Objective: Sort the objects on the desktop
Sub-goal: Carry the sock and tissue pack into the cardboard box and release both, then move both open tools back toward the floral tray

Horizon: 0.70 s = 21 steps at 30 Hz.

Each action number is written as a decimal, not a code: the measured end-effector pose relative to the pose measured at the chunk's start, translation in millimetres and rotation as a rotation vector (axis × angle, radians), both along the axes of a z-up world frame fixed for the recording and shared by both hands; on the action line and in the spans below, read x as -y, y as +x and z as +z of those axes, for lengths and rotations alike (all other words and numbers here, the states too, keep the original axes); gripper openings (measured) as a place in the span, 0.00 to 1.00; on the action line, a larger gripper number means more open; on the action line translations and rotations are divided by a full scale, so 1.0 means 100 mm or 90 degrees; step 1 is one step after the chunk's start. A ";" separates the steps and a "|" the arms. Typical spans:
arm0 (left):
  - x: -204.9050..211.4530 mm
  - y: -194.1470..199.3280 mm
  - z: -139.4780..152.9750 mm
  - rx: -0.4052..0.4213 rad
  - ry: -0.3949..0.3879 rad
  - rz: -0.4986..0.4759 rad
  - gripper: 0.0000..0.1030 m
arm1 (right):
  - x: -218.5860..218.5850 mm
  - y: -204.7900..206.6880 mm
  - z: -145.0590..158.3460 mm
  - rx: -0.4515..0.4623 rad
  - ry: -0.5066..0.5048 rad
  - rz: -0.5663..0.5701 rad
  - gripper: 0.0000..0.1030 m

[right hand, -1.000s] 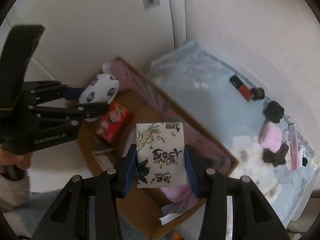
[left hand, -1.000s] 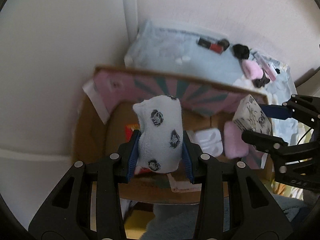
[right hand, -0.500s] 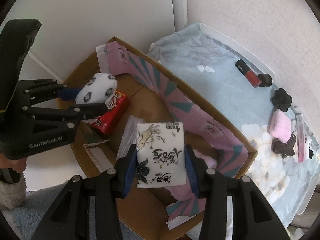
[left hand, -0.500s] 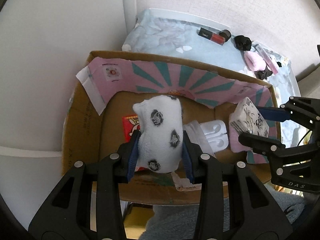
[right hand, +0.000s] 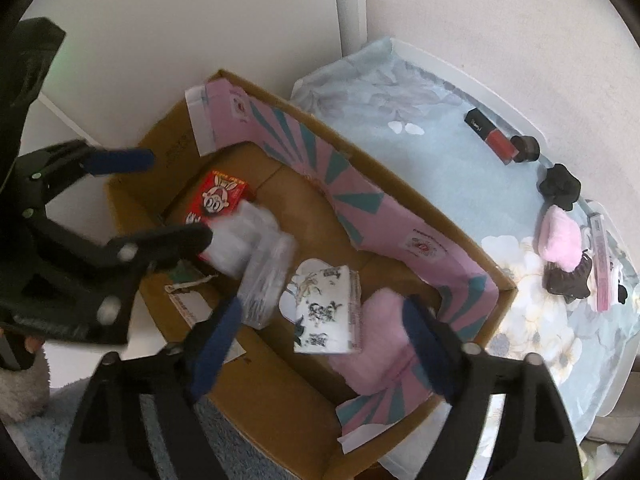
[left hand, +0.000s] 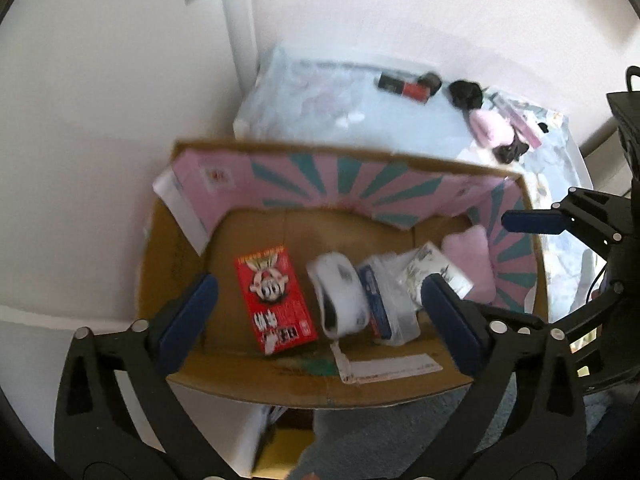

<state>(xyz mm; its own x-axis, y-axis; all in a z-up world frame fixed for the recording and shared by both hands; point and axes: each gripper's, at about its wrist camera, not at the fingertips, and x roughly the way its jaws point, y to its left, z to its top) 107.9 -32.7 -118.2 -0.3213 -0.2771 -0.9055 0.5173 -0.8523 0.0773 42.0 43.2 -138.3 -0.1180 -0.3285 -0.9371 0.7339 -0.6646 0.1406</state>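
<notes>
A cardboard box (left hand: 160,264) with a pink and teal liner lies open below both grippers; it also shows in the right wrist view (right hand: 472,240). My left gripper (left hand: 320,316) is open above it. The white spotted sock (left hand: 340,300) lies in the box beside a red snack box (left hand: 274,300). My right gripper (right hand: 320,348) is open. The white printed tissue pack (right hand: 324,316) lies in the box next to a pink plush item (right hand: 380,340).
A clear plastic package (right hand: 268,276) lies in the box. On the floral blue cloth (right hand: 420,152) lie a red lipstick (right hand: 492,140), a black scrunchie (right hand: 560,186), a pink fluffy item (right hand: 560,240) and a pink tube (right hand: 600,264). White walls stand behind.
Both grippers have opened. The spotted sock and the tissue pack have dropped from the fingers into the box.
</notes>
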 end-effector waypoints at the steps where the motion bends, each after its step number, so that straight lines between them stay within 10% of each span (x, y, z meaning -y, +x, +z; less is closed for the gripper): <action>1: -0.01 -0.02 0.03 0.001 -0.006 -0.004 0.99 | -0.03 0.00 0.04 -0.001 -0.006 -0.005 0.78; 21: -0.18 -0.46 0.39 -0.057 0.010 -0.067 0.99 | -0.68 -0.18 0.61 -0.051 -0.112 -0.124 0.80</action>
